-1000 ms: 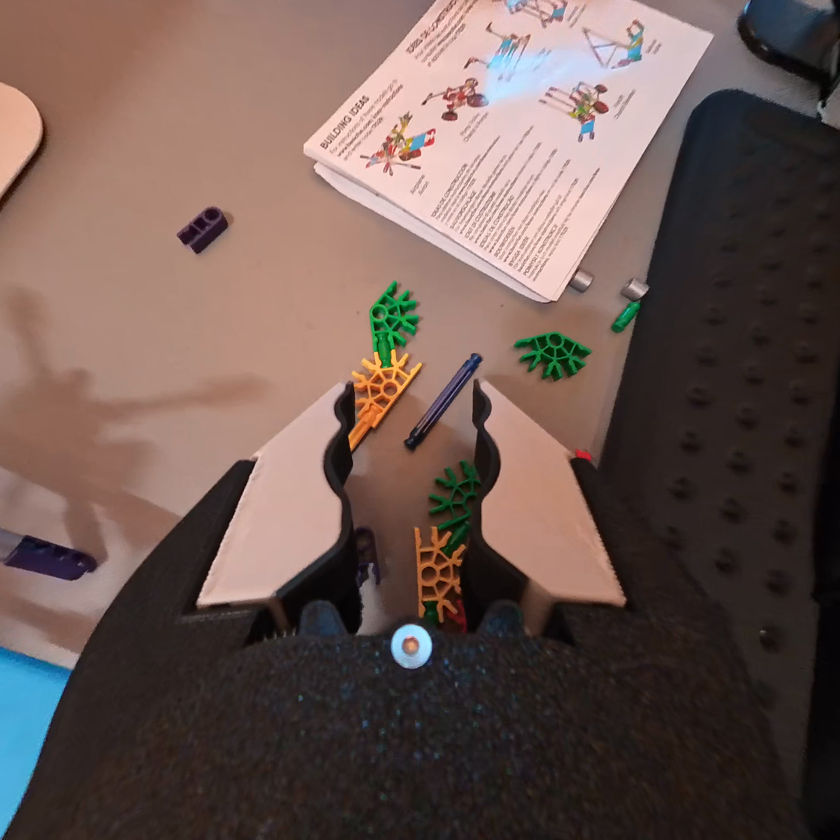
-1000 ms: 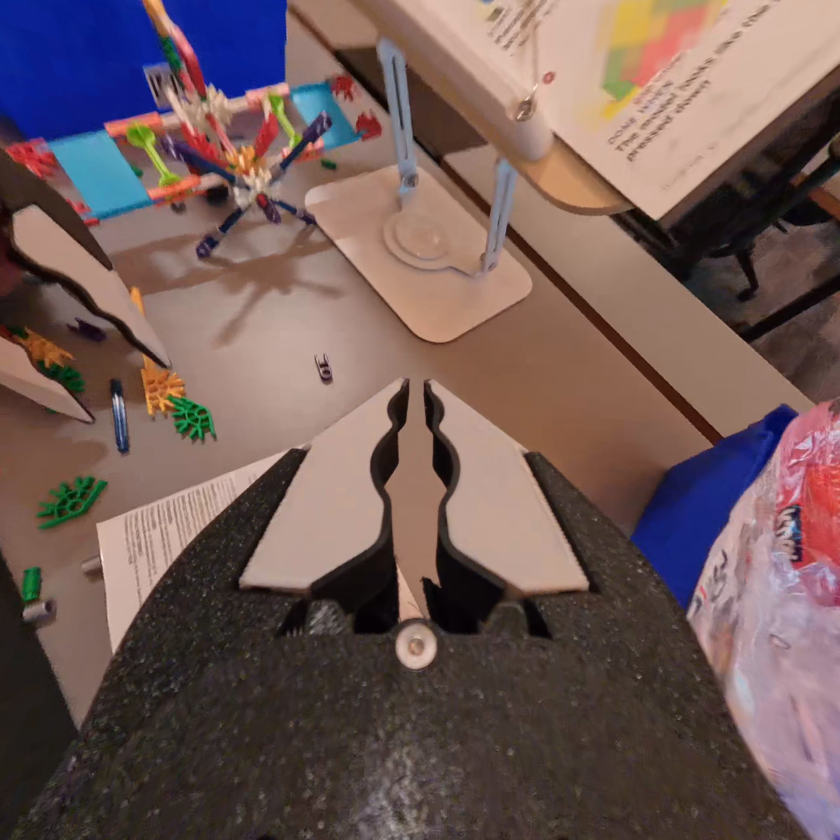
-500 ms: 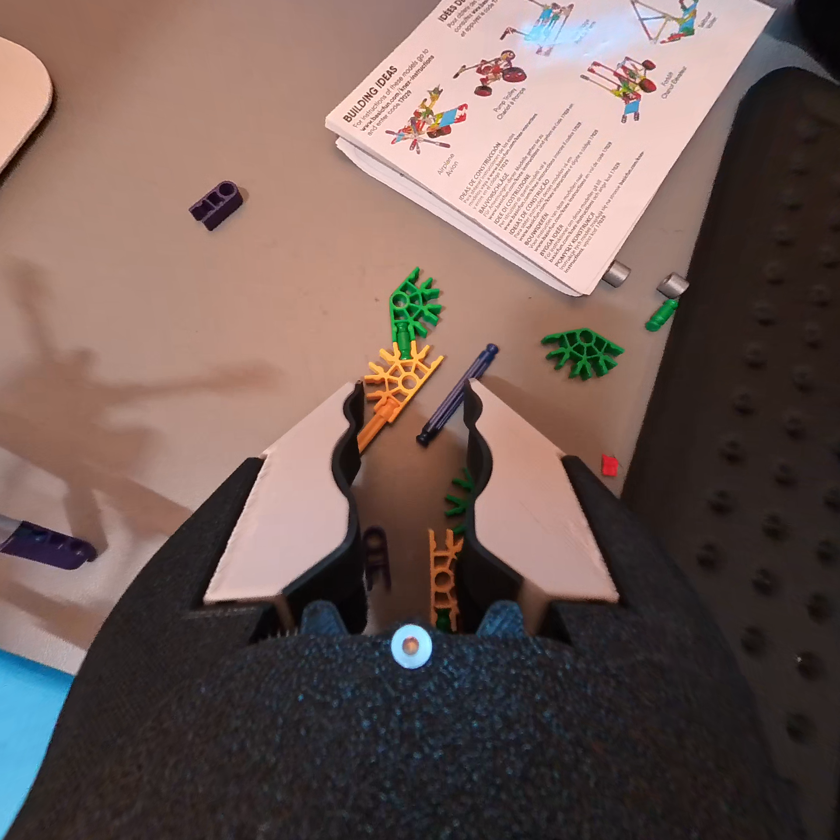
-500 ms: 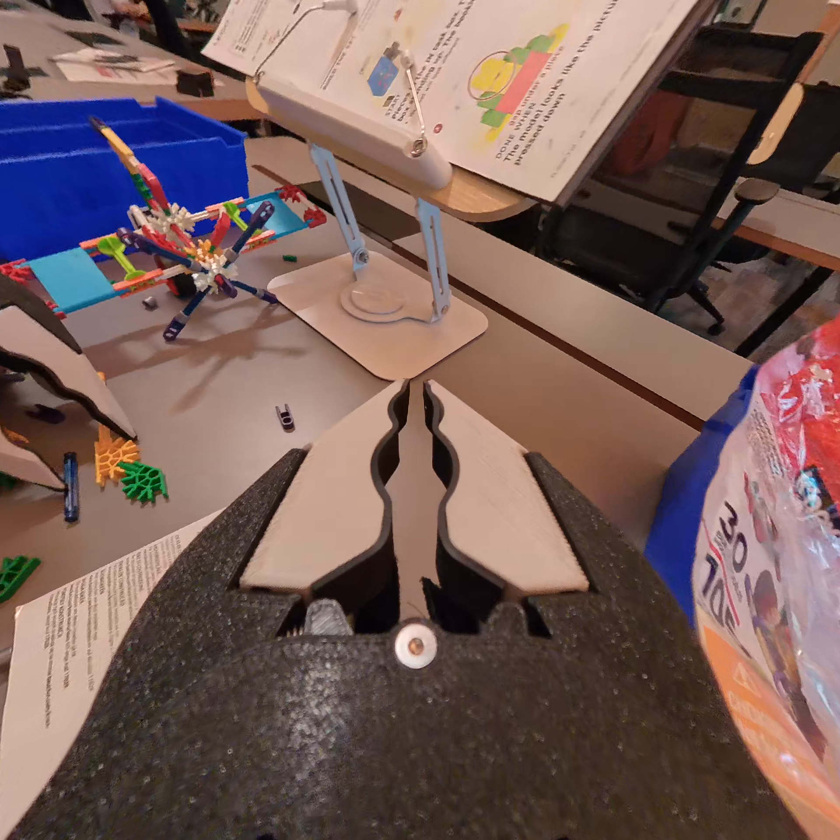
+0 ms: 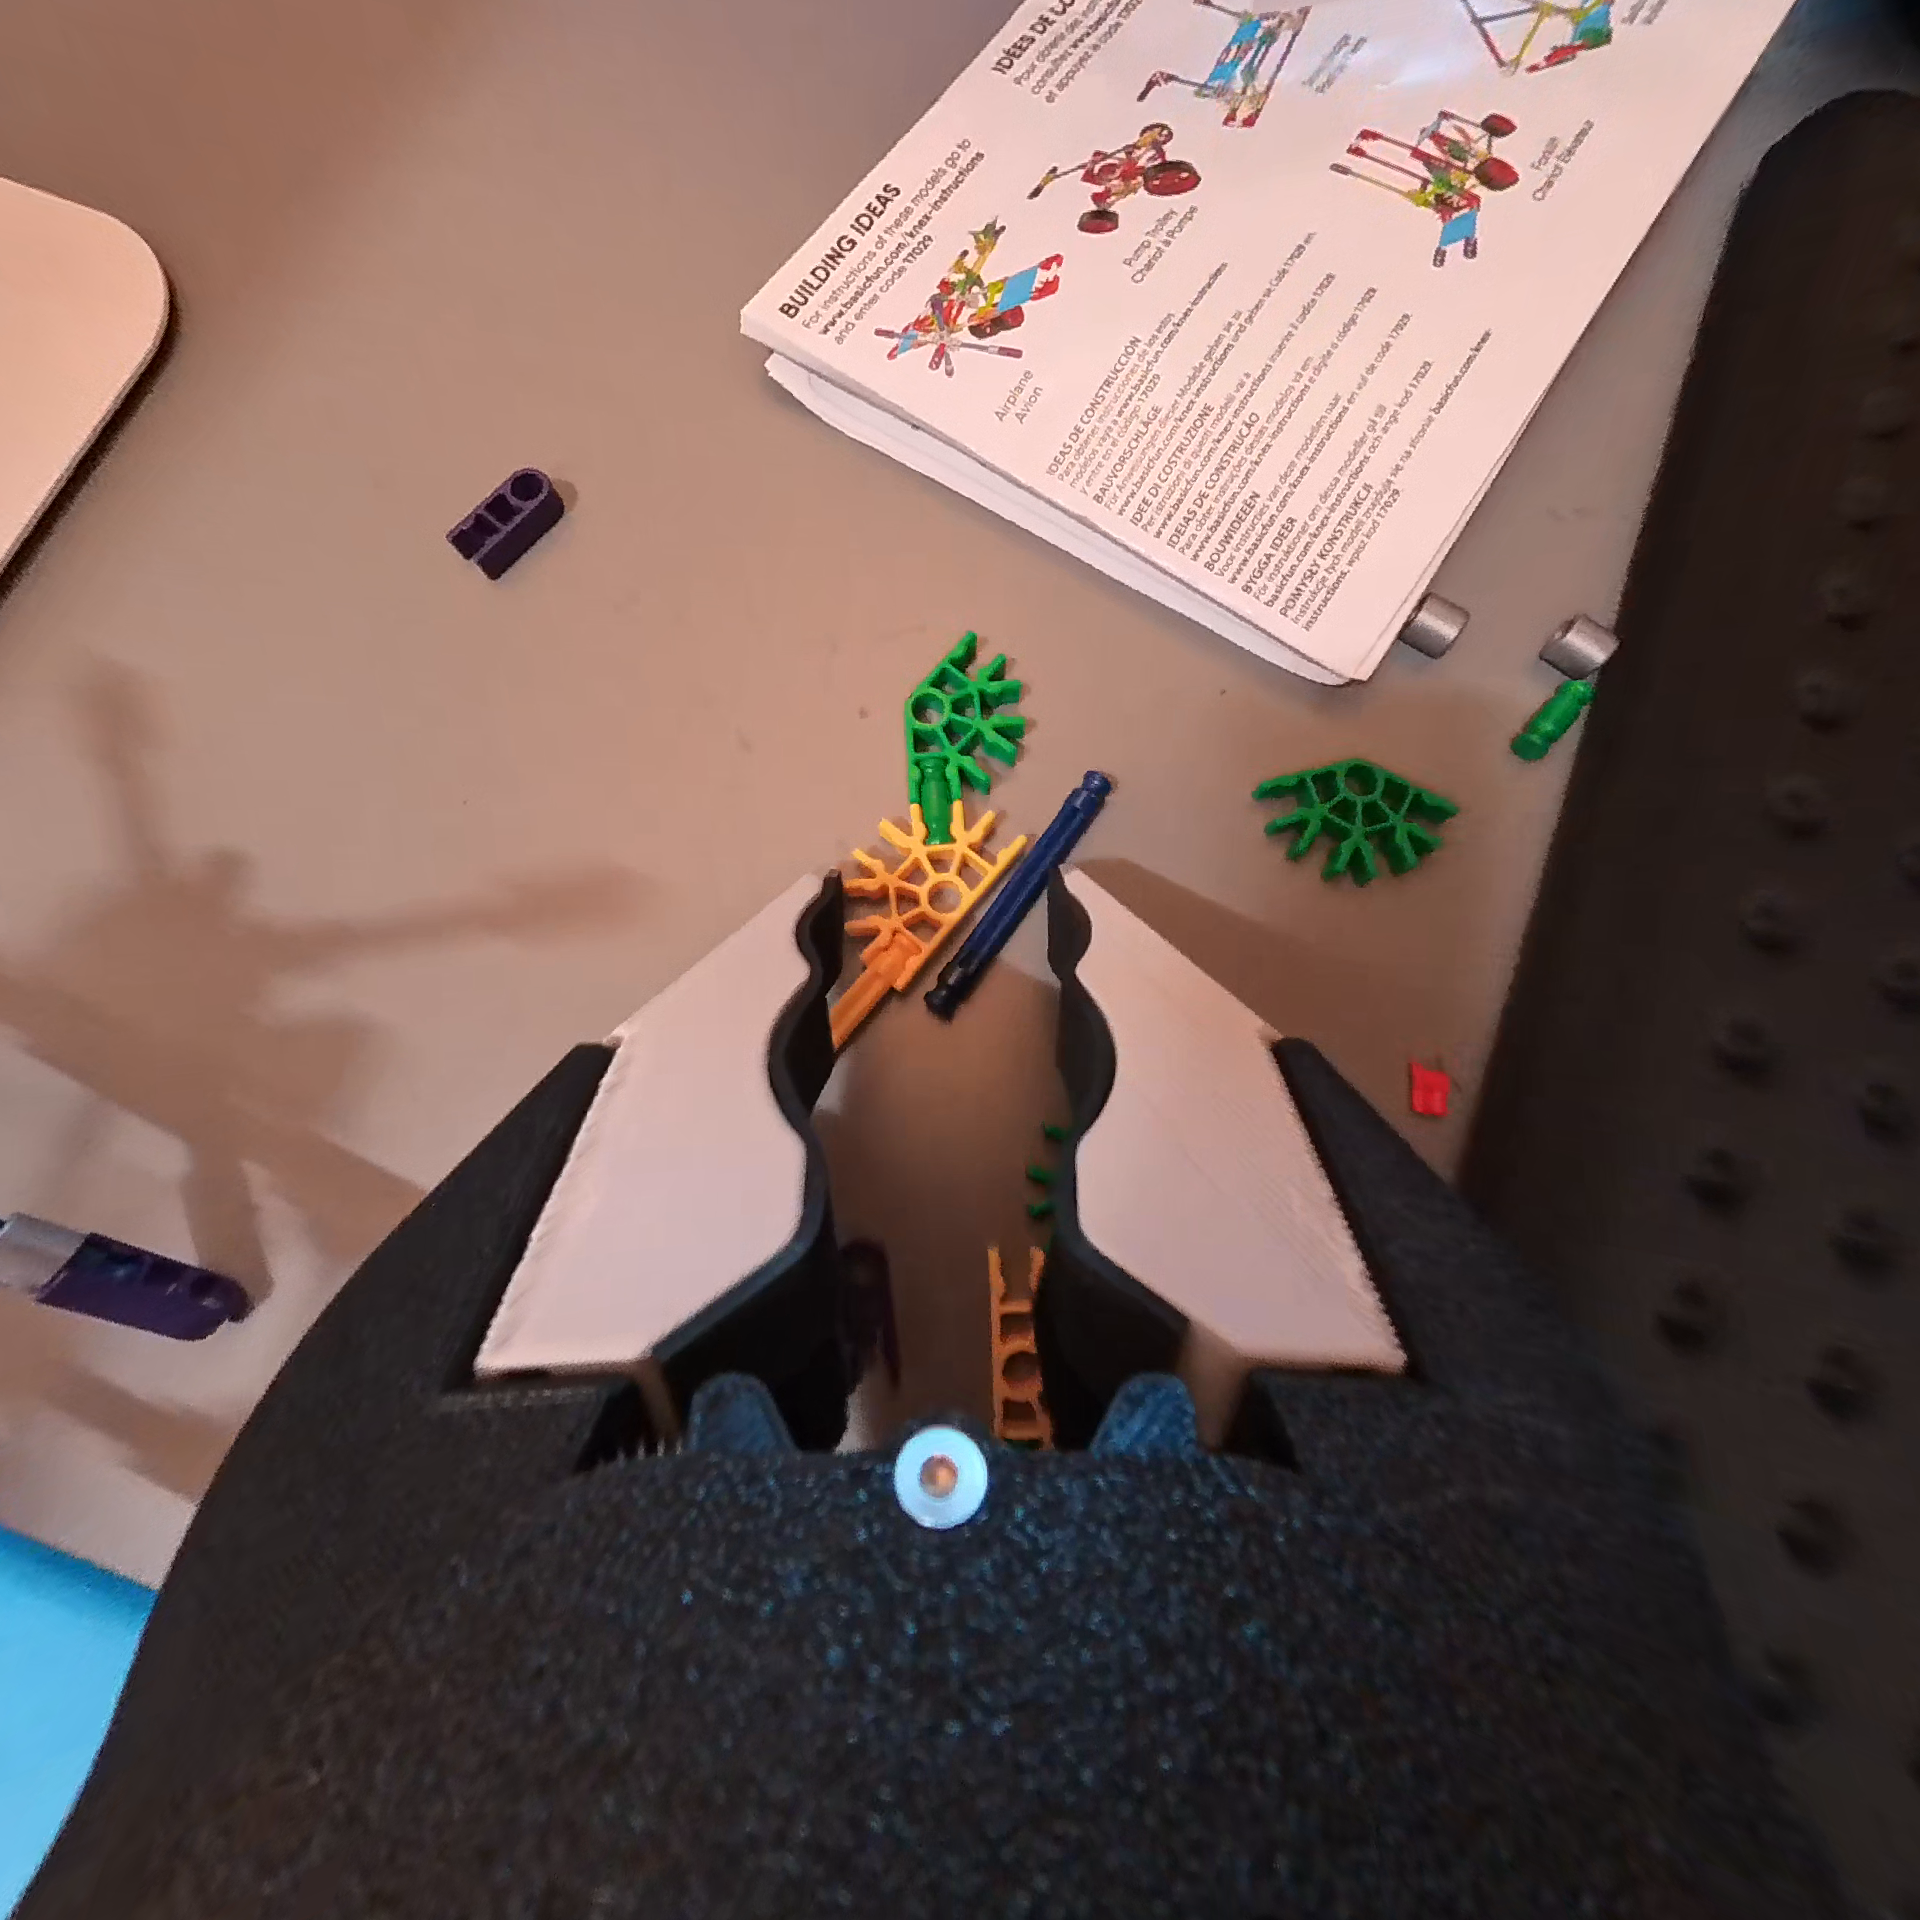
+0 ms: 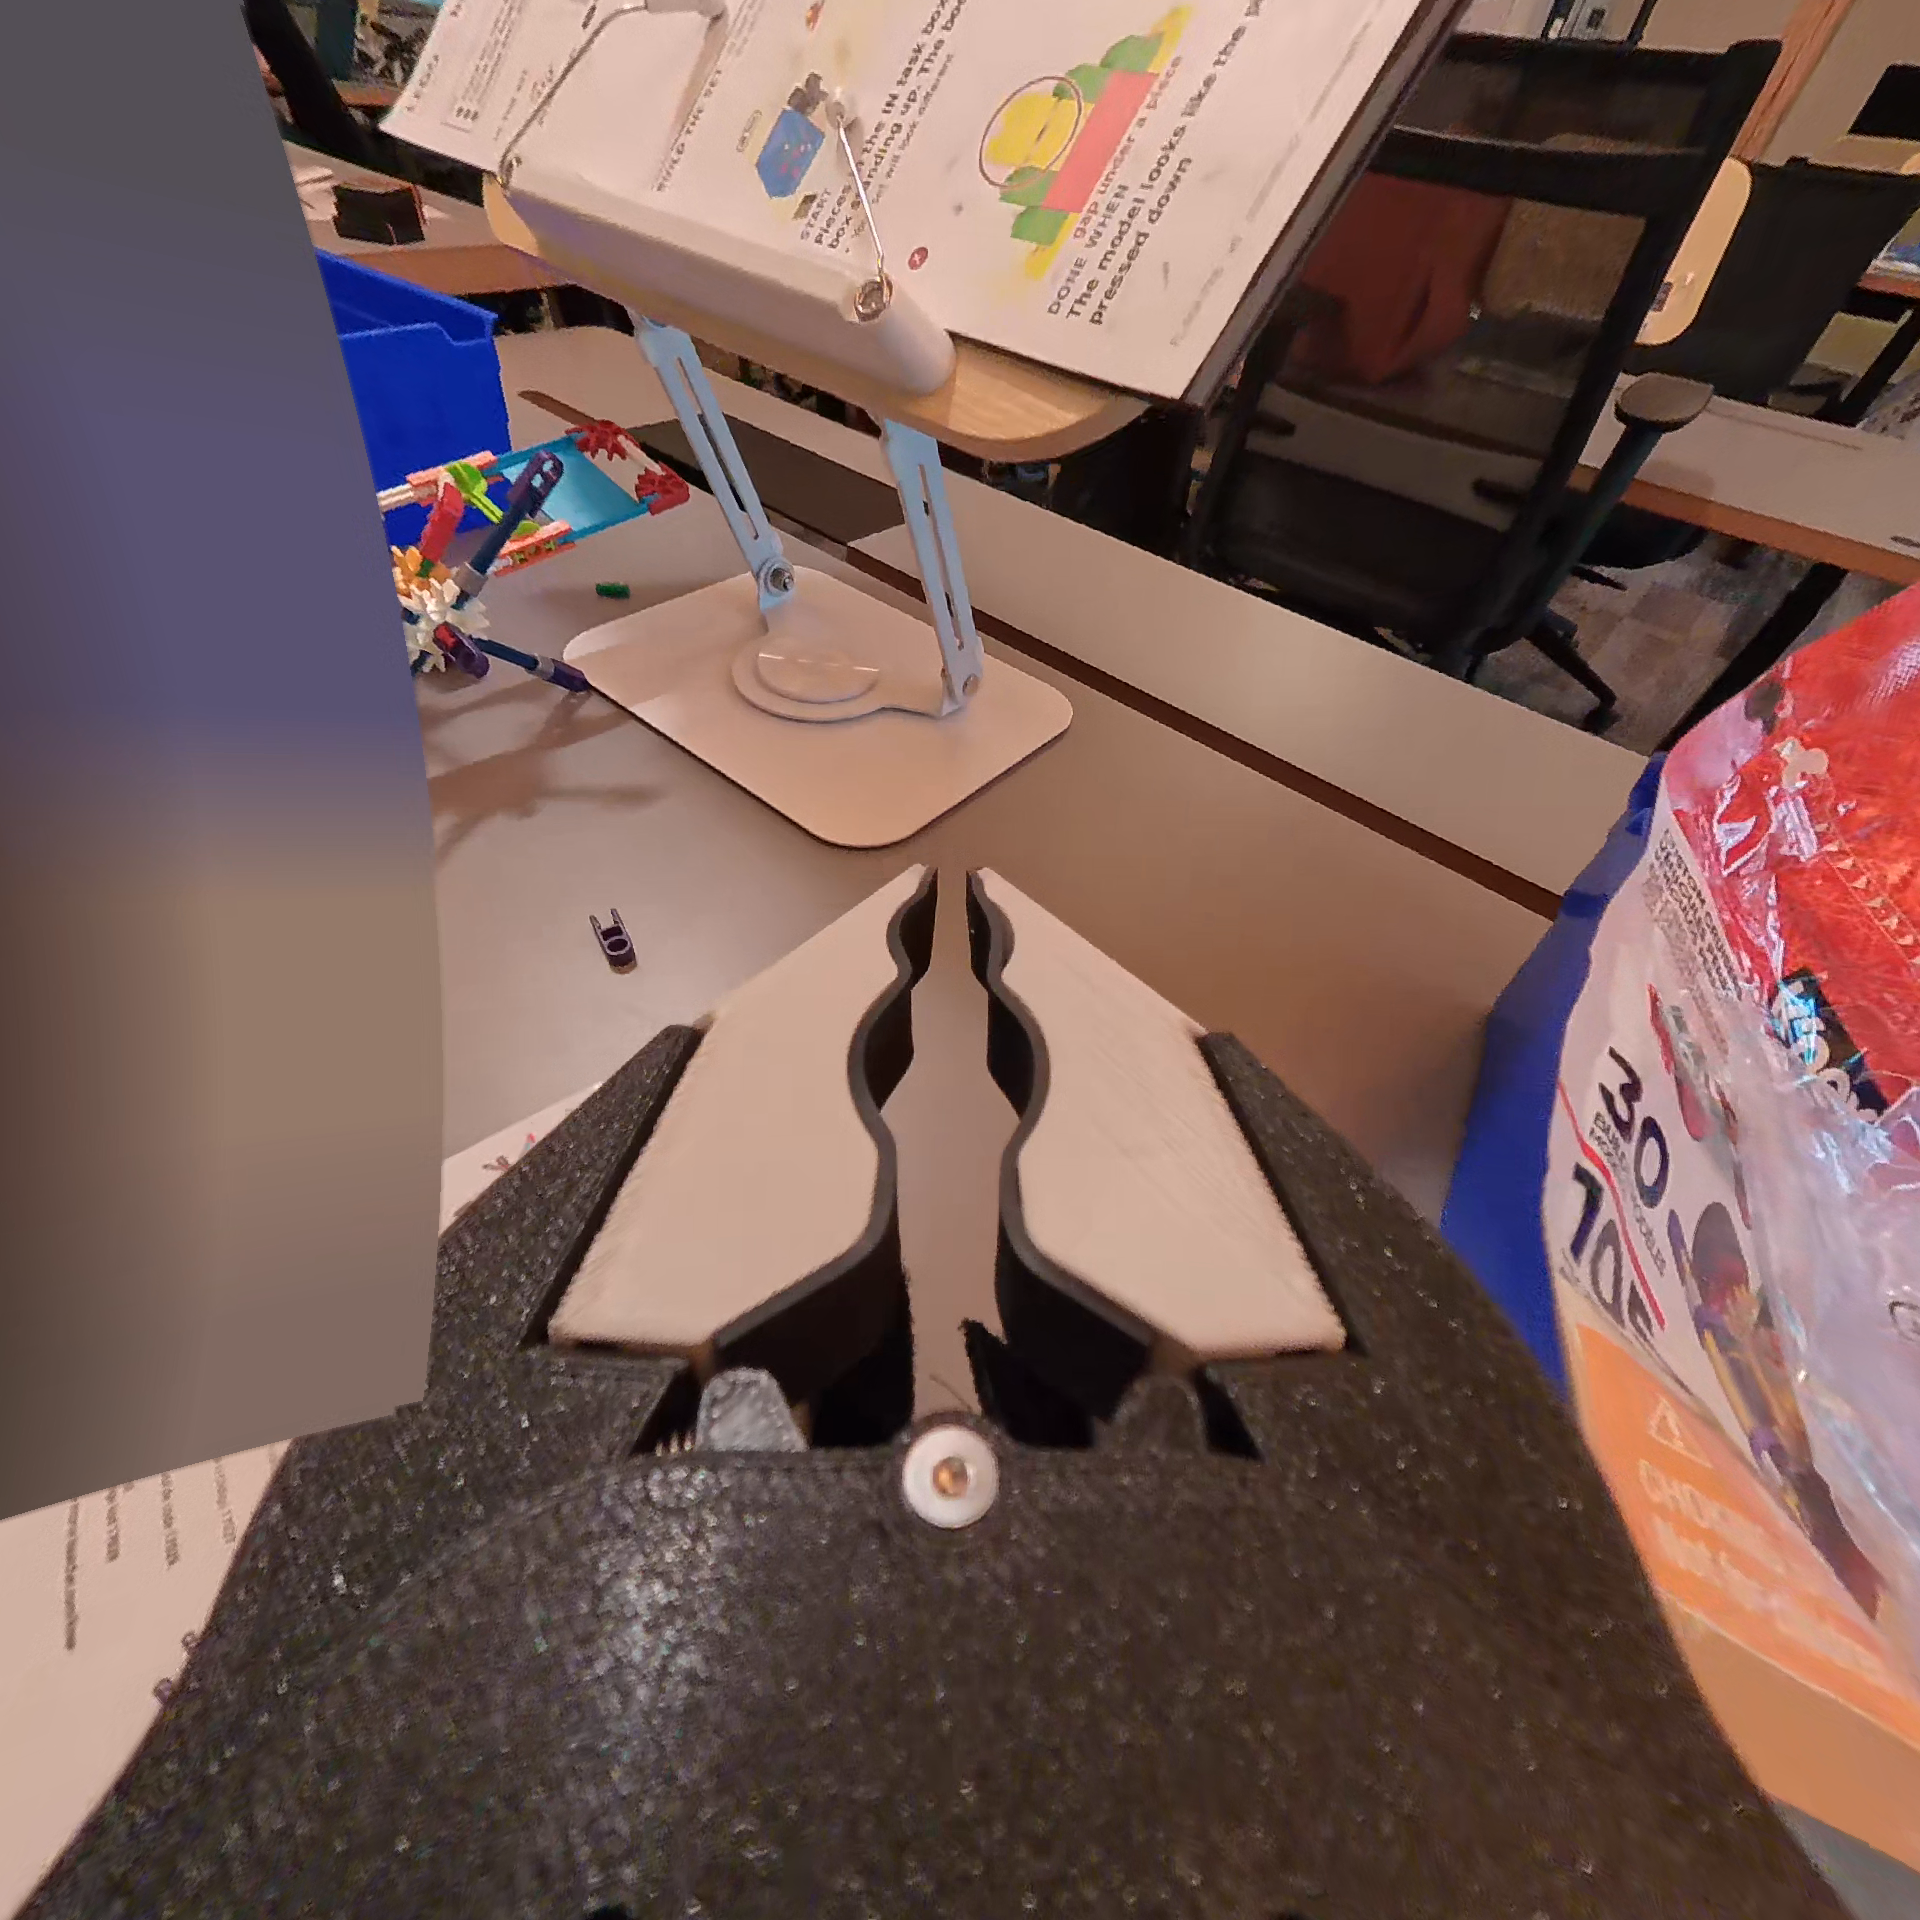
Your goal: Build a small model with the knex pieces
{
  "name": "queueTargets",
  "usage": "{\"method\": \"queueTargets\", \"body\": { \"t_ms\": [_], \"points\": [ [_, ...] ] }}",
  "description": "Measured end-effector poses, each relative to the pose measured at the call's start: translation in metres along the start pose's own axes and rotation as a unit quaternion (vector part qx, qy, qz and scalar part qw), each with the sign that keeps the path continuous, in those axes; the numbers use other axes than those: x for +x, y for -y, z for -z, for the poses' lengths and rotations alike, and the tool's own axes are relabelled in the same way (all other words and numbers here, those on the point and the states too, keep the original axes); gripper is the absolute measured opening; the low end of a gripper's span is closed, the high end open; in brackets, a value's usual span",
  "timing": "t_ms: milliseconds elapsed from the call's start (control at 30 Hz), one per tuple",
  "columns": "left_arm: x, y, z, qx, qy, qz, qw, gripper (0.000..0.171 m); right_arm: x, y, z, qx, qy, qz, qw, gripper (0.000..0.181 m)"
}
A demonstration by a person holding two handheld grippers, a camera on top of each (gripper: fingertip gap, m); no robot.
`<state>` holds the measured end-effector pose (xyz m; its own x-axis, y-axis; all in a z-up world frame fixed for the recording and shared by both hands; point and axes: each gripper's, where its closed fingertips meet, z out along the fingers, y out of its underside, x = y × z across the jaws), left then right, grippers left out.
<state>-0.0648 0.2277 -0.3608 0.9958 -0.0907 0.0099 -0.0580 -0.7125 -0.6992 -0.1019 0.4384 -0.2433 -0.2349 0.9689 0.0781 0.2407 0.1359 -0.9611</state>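
Observation:
My left gripper (image 5: 940,894) is open and low over the grey table (image 5: 416,779). An orange connector (image 5: 925,883) and a dark blue rod (image 5: 1023,894) lie between its fingertips. A short green rod joins the orange connector to a green connector (image 5: 966,707). A second orange and green connector pair (image 5: 1013,1351) lies under the right finger, partly hidden. My right gripper (image 6: 951,883) is shut and empty. It is raised above the table and points at a book stand (image 6: 831,727).
An instruction booklet (image 5: 1195,312), a loose green connector (image 5: 1356,816), two grey spacers (image 5: 1439,623), a purple clip (image 5: 506,520) and a small red piece (image 5: 1429,1086) lie about. A black dimpled surface (image 5: 1714,935) fills the right. A bagged toy box (image 6: 1766,1143), a built model (image 6: 499,520) and a blue bin (image 6: 416,384) show in the right wrist view. Tip to tip, the grippers are about 25 cm apart. The small red piece (image 5: 1429,1086) is closer to my left gripper, around 7 cm from its tips; the right tips are 30 cm off.
My left gripper moved forward, so the orange connector and blue rod now sit between its tips. My right gripper tilted up and turned right, still shut.

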Motion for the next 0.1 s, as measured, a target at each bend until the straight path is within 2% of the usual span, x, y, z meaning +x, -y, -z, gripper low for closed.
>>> {"method": "queueTargets", "body": {
  "t_ms": [100],
  "points": [
    [-0.0007,0.0007,-0.0002,0.004,-0.003,0.001,1.000,0.037,0.0020,-0.0020,0.0004,0.001,0.000,-0.008,1.000,0.006]
  ]
}}
